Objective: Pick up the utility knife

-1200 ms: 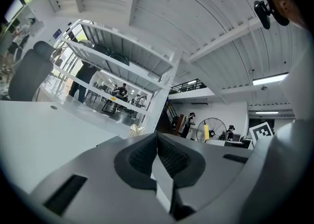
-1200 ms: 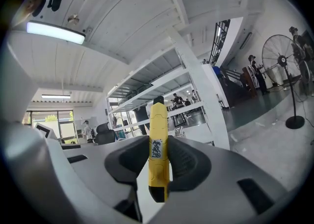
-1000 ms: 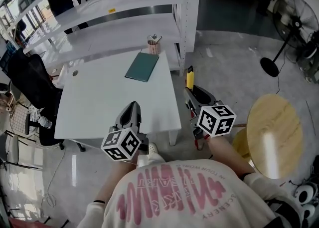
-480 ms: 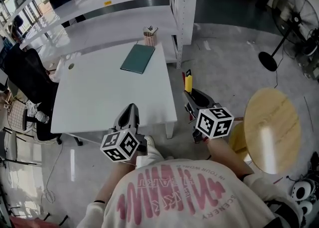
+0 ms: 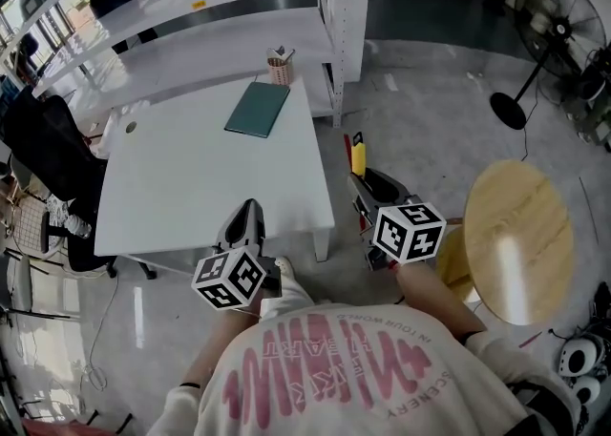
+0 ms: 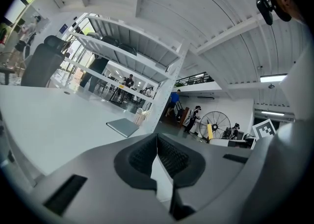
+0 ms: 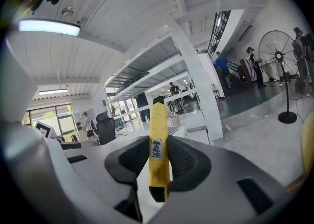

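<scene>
Grippers stick out in front of the person, one in each hand, both held low and almost flat. The right gripper (image 7: pixel 158 161) is squeezing the yellow utility knife (image 7: pixel 158 139) between its two dark pads. The knife stands straight up, and its top pokes well above the jaws. I think it is held by its lower part so it cannot slip or tip, and so its tip points away from the body. I cannot see any blade sticking out. The knife is up in the air, touching no surface, at about 1 o'clock from the person. It is out past the table's corner and over the floor (image 5: pixel 430 129). To me the picking up looks done. The left gripper (image 6: pixel 157 152) is pinched shut with nothing in it, and its pads meet at the front. It seems to just wait at 11 o'clock, over the near edge of the white table (image 5: pixel 191 186), out of the way. The table is smooth and mostly bare. A green notebook (image 5: pixel 257 108) lies flat at its far corner, around 12 o'clock. A little pen cup (image 5: pixel 279 69) stands just beyond it, and I cannot tell if it is on the table or the shelf. Long white shelves (image 5: pixel 229 33) run behind. A black chair (image 5: pixel 43 153) sits at 10 o'clock, a round wooden stool (image 5: pixel 520 238) at 3 o'clock, and a standing fan (image 5: pixel 554 29) far off at 2 o'clock. The floor is grey and shiny.
</scene>
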A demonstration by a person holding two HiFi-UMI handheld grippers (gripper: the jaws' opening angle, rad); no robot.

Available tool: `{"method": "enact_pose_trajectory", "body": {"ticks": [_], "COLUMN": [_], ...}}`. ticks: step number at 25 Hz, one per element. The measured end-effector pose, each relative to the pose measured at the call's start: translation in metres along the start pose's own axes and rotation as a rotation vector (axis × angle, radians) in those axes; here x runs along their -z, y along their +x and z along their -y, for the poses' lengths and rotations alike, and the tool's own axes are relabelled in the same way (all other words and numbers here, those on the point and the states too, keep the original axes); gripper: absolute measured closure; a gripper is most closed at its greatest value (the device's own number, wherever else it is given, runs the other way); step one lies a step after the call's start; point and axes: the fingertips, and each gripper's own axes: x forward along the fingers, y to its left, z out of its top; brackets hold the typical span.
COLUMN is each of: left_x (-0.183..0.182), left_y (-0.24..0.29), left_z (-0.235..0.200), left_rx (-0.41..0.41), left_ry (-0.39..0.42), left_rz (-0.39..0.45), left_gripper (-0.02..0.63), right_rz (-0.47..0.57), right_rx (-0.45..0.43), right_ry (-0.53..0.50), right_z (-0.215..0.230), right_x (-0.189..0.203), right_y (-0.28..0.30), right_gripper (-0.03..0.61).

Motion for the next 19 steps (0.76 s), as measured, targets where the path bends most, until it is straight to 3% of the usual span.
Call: {"method": "enact_pose_trajectory", "body": {"ticks": [19], "left_x": [0.000], "left_y": [-0.011], "left_z": [-0.020], "left_rx": [-0.019], "left_ry": [-0.020], "left_rz": [0.003], "left_gripper": [0.589], "right_rz": [-0.015], "right_rx": [0.014], "right_ry": [-0.013], "right_z": [-0.012], "right_x": [0.009], "right_y": [0.005], "right_gripper": [0.448]}}
